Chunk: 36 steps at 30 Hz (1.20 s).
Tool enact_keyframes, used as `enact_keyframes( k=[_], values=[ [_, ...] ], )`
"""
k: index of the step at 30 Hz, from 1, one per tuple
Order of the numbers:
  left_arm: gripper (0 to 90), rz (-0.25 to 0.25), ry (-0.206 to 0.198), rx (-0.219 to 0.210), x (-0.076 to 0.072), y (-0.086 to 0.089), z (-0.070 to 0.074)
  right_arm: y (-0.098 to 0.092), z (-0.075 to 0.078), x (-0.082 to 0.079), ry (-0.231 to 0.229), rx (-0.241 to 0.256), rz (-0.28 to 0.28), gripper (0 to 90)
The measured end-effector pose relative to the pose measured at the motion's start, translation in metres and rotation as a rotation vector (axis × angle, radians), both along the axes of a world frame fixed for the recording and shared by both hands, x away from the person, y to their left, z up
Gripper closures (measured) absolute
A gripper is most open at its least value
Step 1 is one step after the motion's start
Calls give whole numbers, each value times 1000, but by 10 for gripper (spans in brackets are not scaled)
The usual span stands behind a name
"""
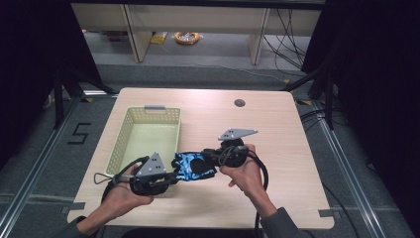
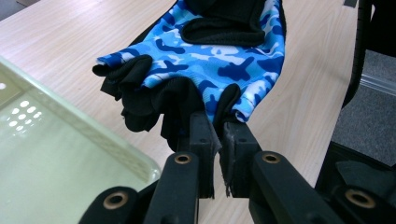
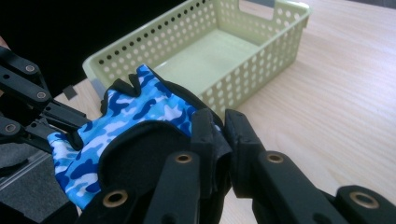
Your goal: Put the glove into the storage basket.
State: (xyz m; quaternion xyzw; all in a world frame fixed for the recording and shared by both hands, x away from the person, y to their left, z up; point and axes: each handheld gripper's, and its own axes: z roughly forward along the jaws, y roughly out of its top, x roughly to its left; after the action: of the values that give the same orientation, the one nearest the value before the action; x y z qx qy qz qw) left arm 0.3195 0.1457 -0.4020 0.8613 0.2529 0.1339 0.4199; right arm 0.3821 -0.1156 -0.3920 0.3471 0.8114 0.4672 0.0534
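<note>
From the high view, I hold a blue camouflage glove [image 1: 194, 166] stretched between my left gripper [image 1: 171, 177] and right gripper [image 1: 210, 157], just beside the near right corner of the green basket [image 1: 130, 130] on the wooden table [image 1: 277, 148].

In the left gripper view, my jaws stand narrow, pinching the glove's [image 2: 219, 60] edge, the basket's rim [image 2: 93, 135] just left.

In the right gripper view, my jaws clamp the glove's [image 3: 140, 116] black cuff, the basket [image 3: 261, 51] just beyond.

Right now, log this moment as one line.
left gripper: shut on glove | right gripper: shut on glove | blue camouflage fabric glove: beside pale green plastic basket
</note>
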Motion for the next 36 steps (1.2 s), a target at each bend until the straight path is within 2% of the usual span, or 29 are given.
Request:
enact_keyframes(
  k=[1,3,6,7,10,12,13,16,22,23,27,29,36],
  values=[
    [832,2,-1,1,1,2,2,2,2,3,-16,-7,11,829],
    [831,9,7,-6,4,8,6,7,6,7,-14,1,17,829],
    [831,22,0,-8,7,18,12,15,10,10,0,6,23,829],
    [832,26,1,-3,8,20,14,19,11,14,-13,6,32,829],
    [831,36,15,-9,10,27,15,26,13,17,-5,3,32,829],
    [831,43,28,-17,12,33,14,31,14,21,-31,-9,54,829],
    [831,43,31,-19,13,36,14,34,15,21,6,-3,41,829],
    [832,58,30,-14,16,43,16,41,16,26,-4,-3,48,829],
    [833,91,12,7,23,59,17,60,19,37,11,2,47,829],
    [833,98,15,6,23,61,16,64,18,39,4,-1,49,828],
    [832,124,25,13,29,75,13,82,14,48,23,-6,49,828],
    [832,135,29,12,31,81,11,85,13,50,19,-8,51,828],
    [832,171,69,17,39,102,-2,110,1,60,42,-26,59,828]
  ],
)
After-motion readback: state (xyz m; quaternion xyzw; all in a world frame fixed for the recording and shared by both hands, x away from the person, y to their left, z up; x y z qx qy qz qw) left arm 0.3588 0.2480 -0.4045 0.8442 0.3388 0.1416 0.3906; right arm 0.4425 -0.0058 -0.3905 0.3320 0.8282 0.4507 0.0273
